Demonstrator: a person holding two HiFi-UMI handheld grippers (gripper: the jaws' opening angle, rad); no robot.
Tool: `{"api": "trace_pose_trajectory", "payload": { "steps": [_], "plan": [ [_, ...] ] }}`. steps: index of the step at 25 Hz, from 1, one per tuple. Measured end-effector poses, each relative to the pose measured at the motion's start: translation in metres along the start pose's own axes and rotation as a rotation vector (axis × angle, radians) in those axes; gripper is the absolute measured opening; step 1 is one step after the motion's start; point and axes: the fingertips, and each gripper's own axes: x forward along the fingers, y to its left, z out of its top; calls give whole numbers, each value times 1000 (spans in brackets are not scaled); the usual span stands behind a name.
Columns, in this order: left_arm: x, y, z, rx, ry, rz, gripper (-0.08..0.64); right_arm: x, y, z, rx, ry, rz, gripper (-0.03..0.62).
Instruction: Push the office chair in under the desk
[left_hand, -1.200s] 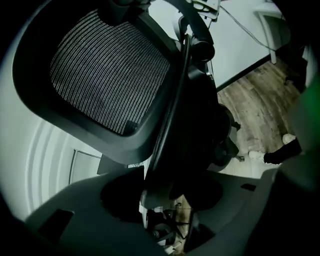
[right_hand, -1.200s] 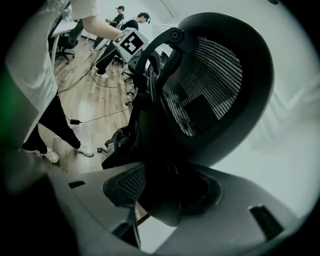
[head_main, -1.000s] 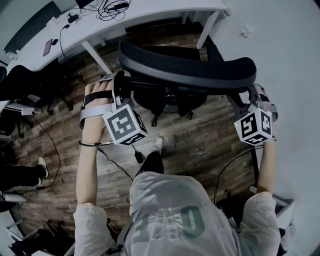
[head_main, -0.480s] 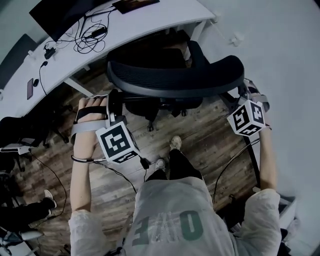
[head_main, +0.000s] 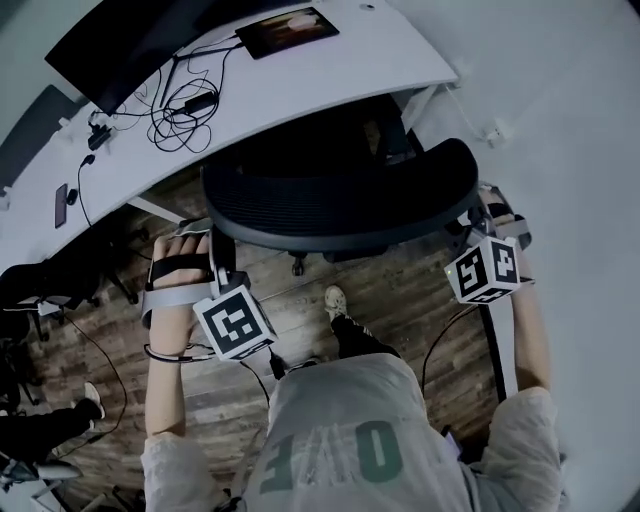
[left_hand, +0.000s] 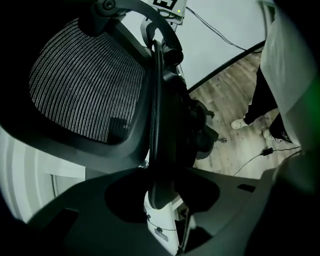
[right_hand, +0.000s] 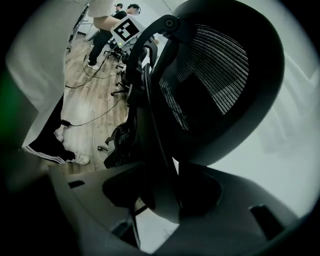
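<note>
Left hand-held gripper (head_main: 220, 245) just closed, right hand-held gripper (head_main: 479, 208) — gripping chair (head_main: 340, 195)

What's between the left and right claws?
Head view: the office chair's backrest spans from left claw to right claw, each clamped on a side edge; left jaws just closed in.

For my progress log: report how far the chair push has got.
Done: office chair sits partly under the desk. In hand: left gripper, jaws just closing, and right gripper clamp the backrest's side edges. Left: backrest not yet at the desk edge.
</note>
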Motion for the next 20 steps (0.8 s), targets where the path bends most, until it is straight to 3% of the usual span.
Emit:
{"api": "trace_pose_trajectory", "payload": {
  "steps": [7,12,20],
  "plan": [
    [51,44,14,-55,80,4,170,70,-66,-19,-74,-55,6,201],
    [84,74,27,-62,88,-35,169,109,-106,-33,-98,-60,26,201],
    [130,113,16,-96,131,-16,169,168,-151,-26,-127,-100,7,202]
  ]
}}
